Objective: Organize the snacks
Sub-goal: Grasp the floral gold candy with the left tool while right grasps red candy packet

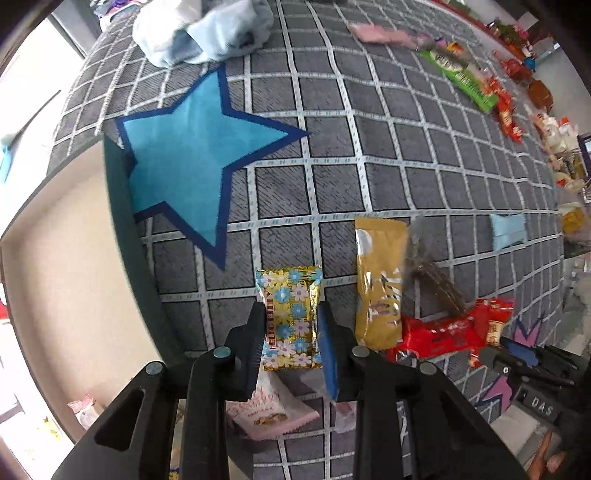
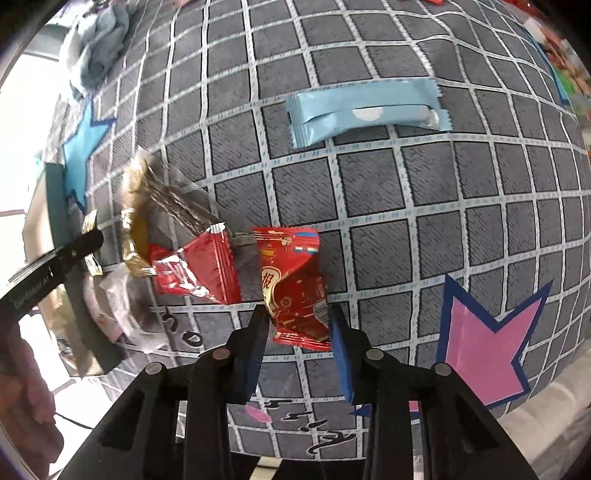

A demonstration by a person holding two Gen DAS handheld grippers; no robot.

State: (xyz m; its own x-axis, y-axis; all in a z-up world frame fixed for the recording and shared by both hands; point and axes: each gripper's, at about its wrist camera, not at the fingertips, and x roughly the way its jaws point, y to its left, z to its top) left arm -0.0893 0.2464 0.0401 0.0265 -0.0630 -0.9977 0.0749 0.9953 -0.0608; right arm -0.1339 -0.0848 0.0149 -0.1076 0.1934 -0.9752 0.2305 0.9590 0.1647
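1. Snack packets are lying scattered on a grey checked mat (image 1: 369, 155), which is bearing a blue star (image 1: 192, 158) and, in the right wrist view, a pink star (image 2: 487, 339).
2. Left gripper (image 1: 291, 332) is pinching a gold flower-print candy packet (image 1: 290, 317) between its two fingers; the pads are pressing the packet's lower sides, and the upper half is sticking out beyond the fingertips.
3. Just to the right of that packet, a gold sachet (image 1: 378, 280) is lying lengthwise on the mat, with a clear wrapper of dark sticks (image 1: 436, 273) beside it and a red packet (image 1: 439, 336) overlapping the sachet's lower end.
4. Under the left gripper's fingers, a pink-and-white packet (image 1: 269, 410) is lying at the mat's near edge.
5. Right gripper (image 2: 299, 325) is standing partly open around a red candy packet (image 2: 295, 288); the left finger is touching the packet's edge, while a narrow gap is showing at the right finger, so a firm grip cannot be told.
6. Another red packet (image 2: 199, 269) is lying just to the left of it, and a light blue wrapper (image 2: 365, 110) is lying well beyond it on the mat.
7. Pale blue cloth (image 1: 207, 29) is sitting bunched at the mat's far side.
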